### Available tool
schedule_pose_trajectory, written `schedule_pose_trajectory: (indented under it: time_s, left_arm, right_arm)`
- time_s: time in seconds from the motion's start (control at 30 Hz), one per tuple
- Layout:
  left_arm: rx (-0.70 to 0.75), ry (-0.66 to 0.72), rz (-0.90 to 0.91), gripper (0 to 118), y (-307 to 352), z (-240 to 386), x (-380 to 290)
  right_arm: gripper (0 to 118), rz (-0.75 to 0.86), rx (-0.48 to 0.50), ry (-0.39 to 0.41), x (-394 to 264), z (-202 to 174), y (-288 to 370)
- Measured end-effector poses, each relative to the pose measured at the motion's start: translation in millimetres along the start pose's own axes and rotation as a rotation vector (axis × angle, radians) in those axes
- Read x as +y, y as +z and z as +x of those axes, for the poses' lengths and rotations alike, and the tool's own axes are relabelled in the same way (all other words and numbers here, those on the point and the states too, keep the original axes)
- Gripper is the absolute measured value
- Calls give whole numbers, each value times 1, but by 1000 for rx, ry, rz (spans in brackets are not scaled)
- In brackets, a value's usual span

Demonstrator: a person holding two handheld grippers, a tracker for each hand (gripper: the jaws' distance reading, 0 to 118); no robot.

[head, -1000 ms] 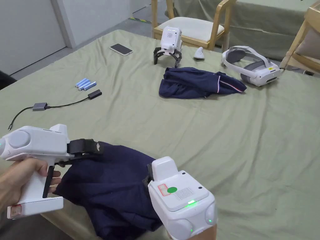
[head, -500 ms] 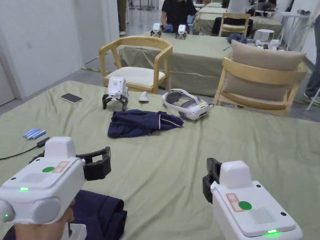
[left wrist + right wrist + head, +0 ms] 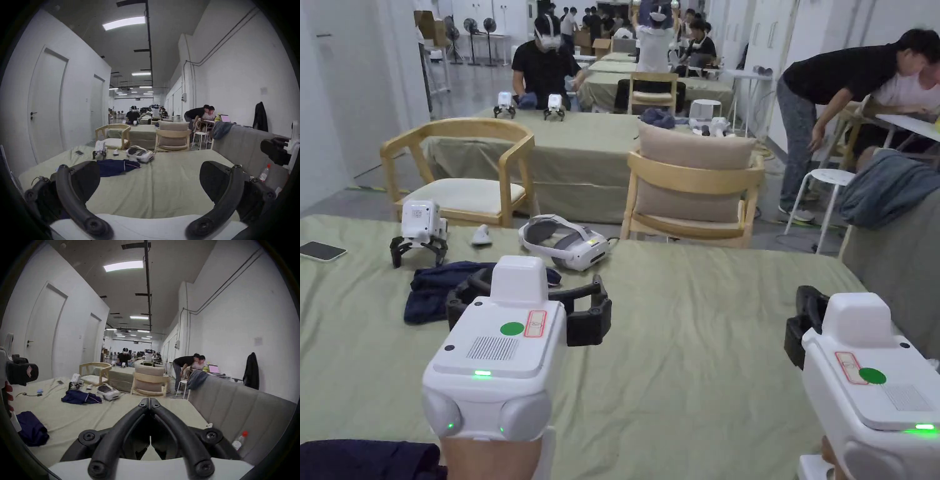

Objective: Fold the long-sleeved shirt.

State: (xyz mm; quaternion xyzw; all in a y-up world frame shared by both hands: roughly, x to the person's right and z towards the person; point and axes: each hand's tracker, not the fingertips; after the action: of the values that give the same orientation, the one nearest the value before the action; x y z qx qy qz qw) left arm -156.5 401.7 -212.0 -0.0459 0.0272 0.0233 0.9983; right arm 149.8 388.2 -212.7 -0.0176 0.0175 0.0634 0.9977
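Since a second ago we have let go of the navy shirt (image 3: pixel 31 428) and lifted both tools level over the worktop (image 3: pixel 700 350). The left tool (image 3: pixel 150 186) has its jaws wide apart and empty; the right tool (image 3: pixel 149 402) has its jaws together on nothing. The shirt lies bunched at the near edge, below and behind the left tool, well left of the right one. We judge the fold barely begun; next we must reach back down and spread the shirt flat.
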Motion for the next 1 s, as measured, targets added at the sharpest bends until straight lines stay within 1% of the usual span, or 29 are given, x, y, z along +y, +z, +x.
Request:
schedule_pose_trajectory:
  time_s: [0.03, 0.07, 0.1, 0.13, 0.17, 0.2, 0.23, 0.27, 0.3, 0.33, 0.4, 0.47, 0.57, 0.6, 0.7, 0.87, 1.0]
  left_arm:
    - [-25, -6, -12, 111, -1, 2, 2]
    - [-78, 22, -30, 111, 1, 3, 2]
    - [-88, 29, -21, 111, 1, 5, 1]
    - [-71, 18, -25, 111, -1, 5, 1]
    - [-58, 13, -34, 111, -2, 6, 1]
    - [-43, 6, -37, 111, -2, 4, 1]
    - [-50, 9, -34, 111, 2, 7, 1]
    - [-50, 11, -33, 111, 2, 5, 1]
    - [-50, 14, -35, 111, 2, 4, 3]
    - [-51, 20, -36, 111, 3, 3, 4]
    - [-48, 8, -22, 111, 5, 4, 5]
    - [-39, -3, -14, 111, 6, 1, 8]
    - [-43, -13, 2, 111, 10, 1, 11]
    - [-38, -17, 7, 111, 10, 1, 12]
    - [-31, -18, 10, 111, 13, -3, 13]
    - [-17, -19, 14, 111, 15, -9, 14]
    - [-36, -9, 13, 111, 16, -10, 13]
  right_arm:
    - [0, 3, -1, -10, 1, 4, 2]
    - [0, 4, -3, -10, 0, 5, 2]
    - [0, 8, -10, -8, 1, 6, 3]
    - [7, 15, -23, -9, 1, 7, 4]
    - [28, 16, -24, -13, 3, 8, 5]
    - [65, 17, -23, -24, 2, 10, 4]
    - [114, 14, -26, -27, 2, 10, 4]
    - [117, 6, -32, -30, 2, 10, 3]
    - [118, 50, -40, -42, -1, 16, 6]
    - [118, 47, -34, -29, -1, 5, -5]
    - [118, 43, -36, -27, 0, 3, -14]
    - [118, 48, -29, -26, 1, 11, -1]
    - [118, 60, -28, -21, 0, 14, -8]
    - [118, 65, -23, -19, 5, 11, 2]
    - [118, 75, -19, -17, 5, 13, -3]
    - [118, 94, -17, -16, 13, 10, 8]
    - [118, 111, -25, -1, 14, 8, 10]
